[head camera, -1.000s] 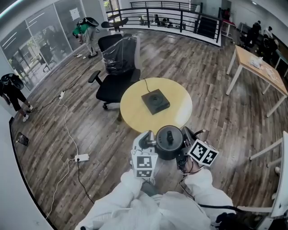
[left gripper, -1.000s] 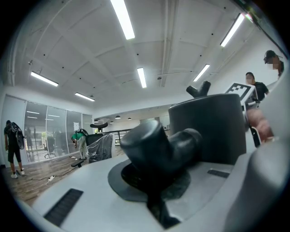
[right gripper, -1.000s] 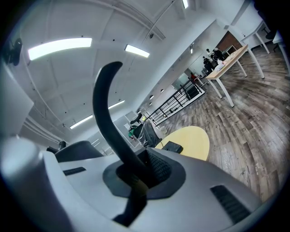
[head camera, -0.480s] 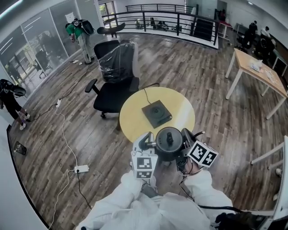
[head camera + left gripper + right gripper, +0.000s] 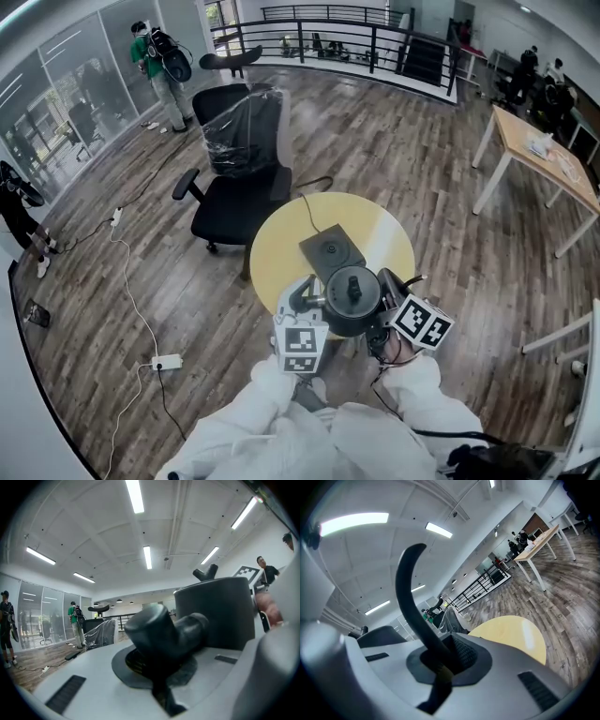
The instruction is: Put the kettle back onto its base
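**A:** What do your tools have hold of?

**B:** My left gripper (image 5: 157, 667) is clamped hard on a stubby dark projection on the side of the kettle (image 5: 352, 300). I take it for the spout. My right gripper (image 5: 440, 665) is pinched on the thin, curved black handle (image 5: 410, 597) on the opposite side. Neither has any gap left between its jaws.

**A:** Why grip it from both sides?

**B:** With one point each side, the body hangs level between them and can't swing or tip. The handle alone would let it tilt.

**A:** And where is the kettle now?

**B:** It's in the air at lower centre of the head view, lid up, over the near edge of the round yellow table (image 5: 277, 258). The square dark base (image 5: 331, 251) sits on the tabletop just above it in the picture. The kettle's outline covers the base's near corner, but I judge it isn't seated yet.

**A:** What does the next move need?

**B:** I'd carry it further over the table, centre it on the round connector in the middle of the base, and lower it straight down. If it's off-centre it would perch crooked.

**A:** Anything in the way?

**B:** The power cord (image 5: 305, 202) runs off the far edge of the table, towards the plastic-wrapped office chair (image 5: 239, 159) at upper left. It's clear of my approach.
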A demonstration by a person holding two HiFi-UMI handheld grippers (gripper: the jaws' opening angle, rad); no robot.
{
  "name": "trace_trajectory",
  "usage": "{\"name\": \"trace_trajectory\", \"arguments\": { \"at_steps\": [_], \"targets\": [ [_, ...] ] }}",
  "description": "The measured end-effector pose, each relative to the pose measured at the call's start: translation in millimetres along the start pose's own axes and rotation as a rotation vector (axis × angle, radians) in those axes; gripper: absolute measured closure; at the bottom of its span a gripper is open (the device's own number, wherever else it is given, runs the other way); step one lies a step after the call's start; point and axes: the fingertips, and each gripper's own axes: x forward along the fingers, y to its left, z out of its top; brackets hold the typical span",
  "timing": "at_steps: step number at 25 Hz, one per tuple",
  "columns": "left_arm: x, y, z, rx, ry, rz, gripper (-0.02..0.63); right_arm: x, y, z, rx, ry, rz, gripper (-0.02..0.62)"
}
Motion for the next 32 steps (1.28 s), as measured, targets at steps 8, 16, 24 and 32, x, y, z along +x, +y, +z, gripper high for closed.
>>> {"name": "trace_trajectory", "arguments": {
  "at_steps": [8, 16, 24, 32],
  "targets": [
    [51.9, 34.0, 7.1, 0.013, -0.013, -0.016, 0.609, 56.2, -0.8, 18.0, 0.007, -0.020, -0.005, 0.584],
    [77.4, 48.8, 13.0, 0.010, -0.030, -0.024, 0.609, 81.5, 0.5, 30.7, 0.000, -0.033, -0.007, 0.584],
    [88.1, 44.4, 5.2, -0.018, -0.006, -0.012, 0.609, 88.9, -11.1, 32.3, -0.008, 0.002, -0.018, 0.584],
    [115.7, 42.6, 4.7, 0.000, 0.004, -0.004, 0.609, 110.8, -29.3, 42.1, 0.013, 0.015, 0.001, 0.584]
  ]
}}
